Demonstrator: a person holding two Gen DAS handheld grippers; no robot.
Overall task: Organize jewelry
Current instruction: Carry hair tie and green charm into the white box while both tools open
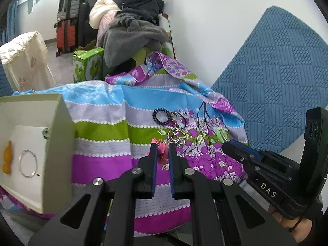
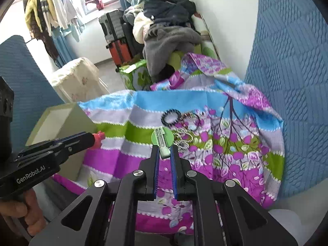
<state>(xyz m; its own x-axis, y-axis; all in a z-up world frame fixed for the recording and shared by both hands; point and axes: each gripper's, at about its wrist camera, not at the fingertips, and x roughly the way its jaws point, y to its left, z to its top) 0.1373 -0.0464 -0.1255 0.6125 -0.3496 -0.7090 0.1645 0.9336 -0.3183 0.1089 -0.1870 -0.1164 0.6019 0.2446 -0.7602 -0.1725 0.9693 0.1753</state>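
My left gripper (image 1: 163,148) is shut on a small red-pink ornament (image 1: 162,151), held above the patterned cloth; it also shows from the side in the right wrist view (image 2: 98,138). My right gripper (image 2: 164,149) is shut on a pale green hair clip (image 2: 163,140) with a round green disc. On the cloth lie a black beaded bracelet (image 1: 162,116), a thin dark ring bracelet (image 1: 181,121) and a silver chain (image 1: 176,138). An open cream box (image 1: 59,127) at the left holds a silver bangle (image 1: 28,163), an orange piece (image 1: 7,157) and a green item (image 1: 46,133).
The striped floral cloth (image 1: 114,127) covers the work surface. A blue quilted cushion (image 1: 274,78) leans on the white wall at right. Behind are a clothes pile (image 1: 131,26), a green carton (image 1: 88,63), suitcases (image 1: 68,20) and a cream covered stand (image 1: 24,57).
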